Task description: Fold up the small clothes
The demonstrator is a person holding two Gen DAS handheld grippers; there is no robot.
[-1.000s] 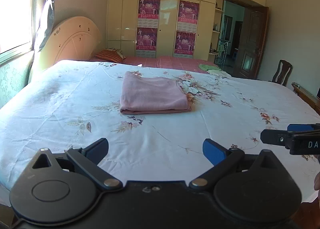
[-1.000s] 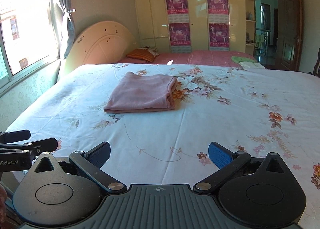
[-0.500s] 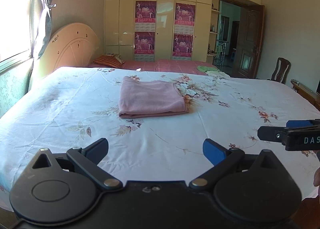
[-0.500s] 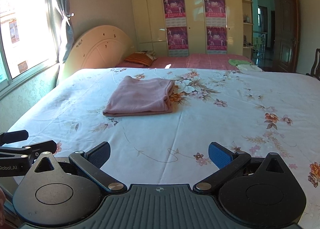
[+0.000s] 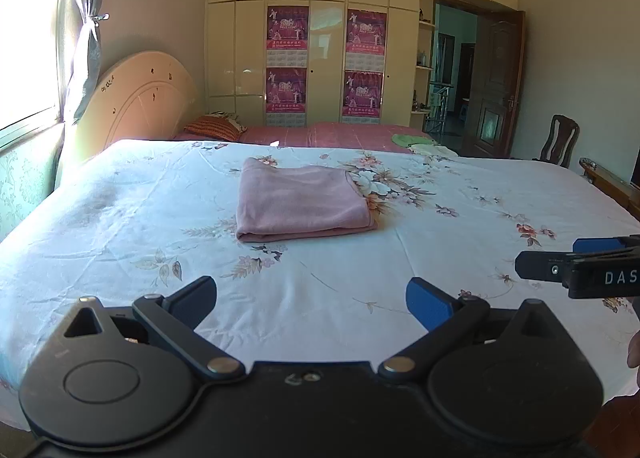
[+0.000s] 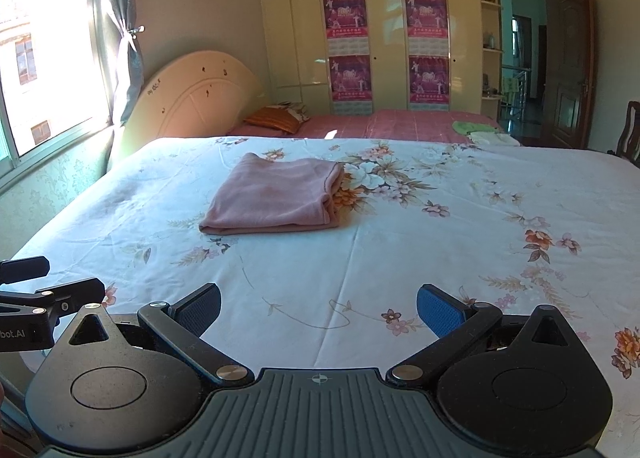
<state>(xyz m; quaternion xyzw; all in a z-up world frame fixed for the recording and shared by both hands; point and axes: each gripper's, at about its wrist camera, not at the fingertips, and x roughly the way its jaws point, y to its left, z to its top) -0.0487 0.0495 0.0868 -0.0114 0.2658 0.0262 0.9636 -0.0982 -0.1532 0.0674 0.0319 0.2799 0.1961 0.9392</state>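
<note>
Pink garment [image 5: 301,199] lies folded flat mid-bed on floral sheet [image 5: 120,225], well apart from both tools. Left gripper [image 5: 311,300] spread wide, empty. Right gripper [image 6: 319,308] spread wide, empty, near bed edge.

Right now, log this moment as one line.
left claw open | right claw open | pink knit garment folded, untouched on floral bedsheet
</note>
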